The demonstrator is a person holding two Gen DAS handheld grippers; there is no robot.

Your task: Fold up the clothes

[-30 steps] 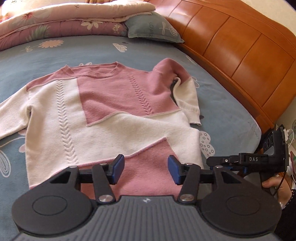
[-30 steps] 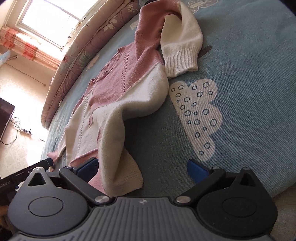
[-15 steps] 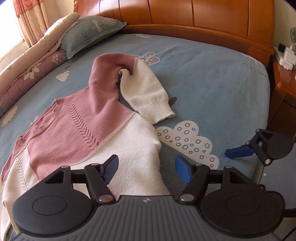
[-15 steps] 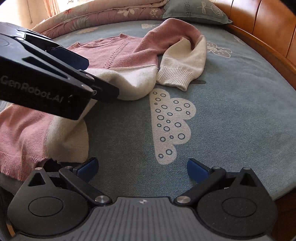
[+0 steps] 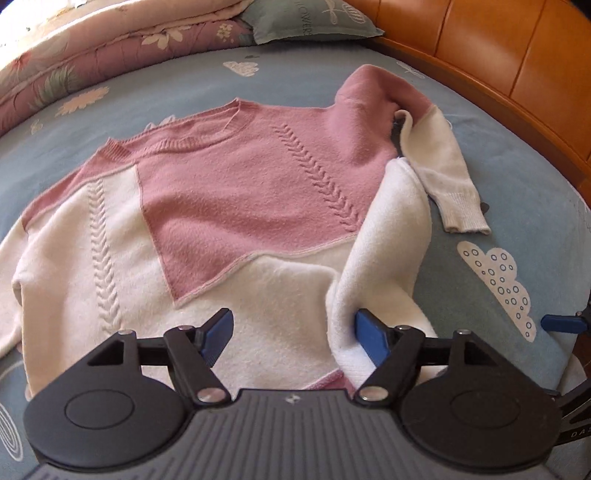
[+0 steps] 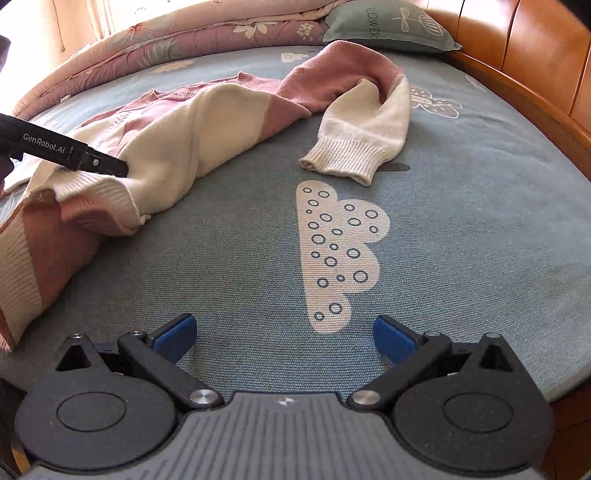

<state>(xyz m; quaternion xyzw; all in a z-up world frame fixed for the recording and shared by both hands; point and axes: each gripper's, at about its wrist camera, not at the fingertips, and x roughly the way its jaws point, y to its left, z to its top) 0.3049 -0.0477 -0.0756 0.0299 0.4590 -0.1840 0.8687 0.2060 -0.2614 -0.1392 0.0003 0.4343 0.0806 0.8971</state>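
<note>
A pink and cream knit sweater (image 5: 229, 206) lies front up on the blue bed sheet (image 5: 517, 206). Its right side is folded over towards the middle as a raised cream flap (image 5: 384, 251). The right sleeve (image 5: 443, 162) is bent back with its cuff on the sheet. My left gripper (image 5: 293, 332) is open low over the hem, its right finger against the flap. In the right wrist view the sweater (image 6: 177, 140) lies at the left. My right gripper (image 6: 284, 332) is open and empty over bare sheet, apart from the sweater.
A wooden headboard (image 5: 517, 62) runs along the right side. A grey-green pillow (image 5: 306, 22) and a rolled floral quilt (image 5: 92, 59) lie at the far end. The bed's near edge (image 6: 569, 384) drops off at the right. A white cloud print (image 6: 340, 251) marks the sheet.
The sweater's right side has been lifted and folded over towards the middle. My left gripper has swung back over the hem. My right gripper has drawn away to the right, empty.
</note>
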